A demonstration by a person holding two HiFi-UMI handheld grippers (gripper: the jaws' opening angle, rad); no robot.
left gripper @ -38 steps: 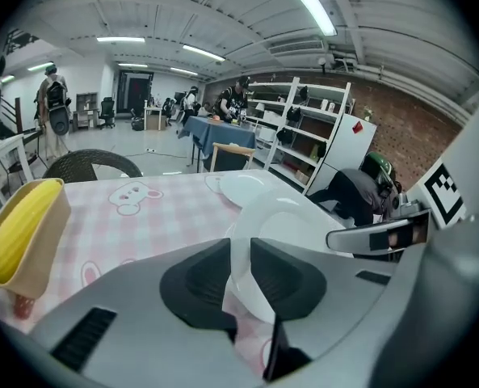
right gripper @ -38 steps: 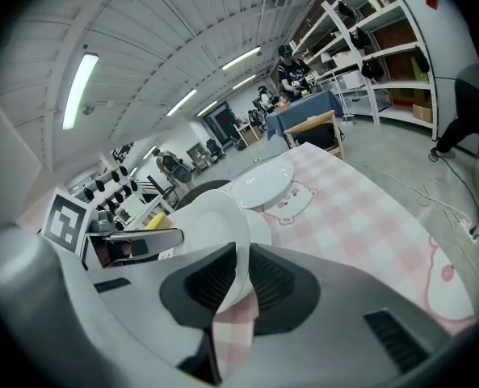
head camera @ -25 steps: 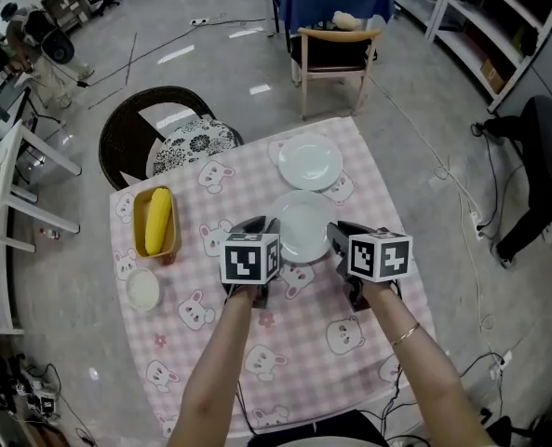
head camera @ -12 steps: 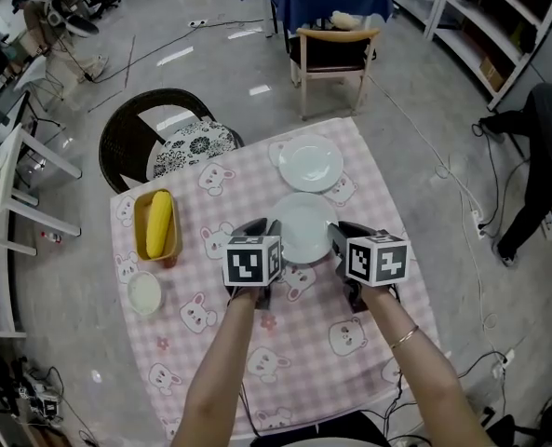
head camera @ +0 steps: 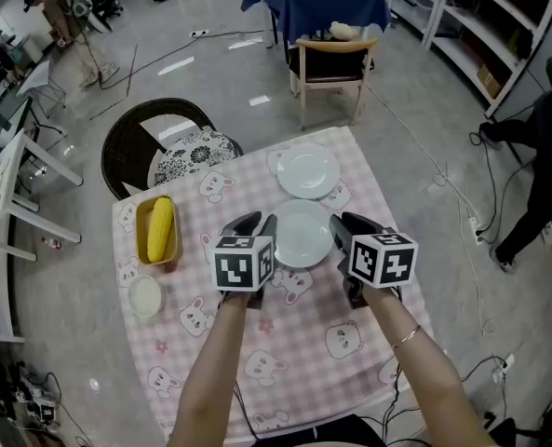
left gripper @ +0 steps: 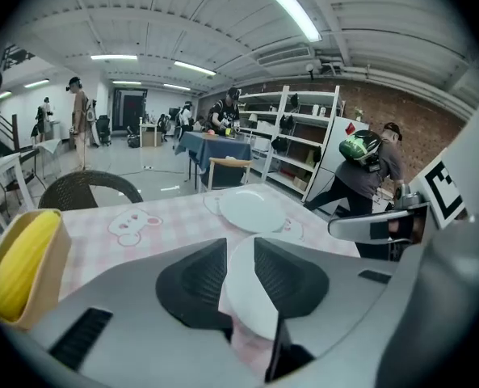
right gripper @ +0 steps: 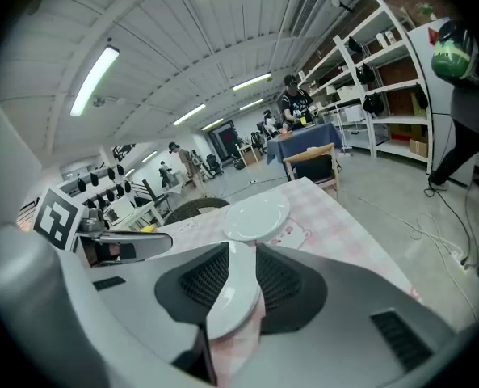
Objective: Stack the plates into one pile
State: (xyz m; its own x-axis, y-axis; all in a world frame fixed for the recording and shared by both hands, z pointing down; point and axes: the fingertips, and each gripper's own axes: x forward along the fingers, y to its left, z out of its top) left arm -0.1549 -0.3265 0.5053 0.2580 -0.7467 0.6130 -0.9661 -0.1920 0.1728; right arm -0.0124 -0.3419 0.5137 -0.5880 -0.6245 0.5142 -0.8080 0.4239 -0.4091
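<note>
A table (head camera: pixel 285 343) covered by a pink checked cloth printed with cartoon rabbits is seen from above. At the far left, a small white bowl (head camera: pixel 145 295) is set near the table edge. Just behind it stands a yellow tray (head camera: pixel 141 223), in which a yellow oblong item (head camera: pixel 160 230) is laid.

Next comes the left gripper (head camera: pixel 257 223), on which a cube (head camera: pixel 243 262) with black-and-white square markers is carried. Its jaws have just been widening, yet the left rim of the near plate (head camera: pixel 301 234) is caught between the pads and pressed from both sides.

The near plate, plain and white, is found at the middle of the table between the two grippers. The far plate (head camera: pixel 307 171), also plain white, is set flat on the cloth just behind it, toward the far edge. The two plates are not stacked.

At the right, the right gripper (head camera: pixel 348 226) is held against the opposite rim of the near plate, with its own marker cube (head camera: pixel 383 257) turned upward. Its jaws have likewise just been widening, and the rim is clamped between its pads, seen tilted in the right gripper view.
</note>
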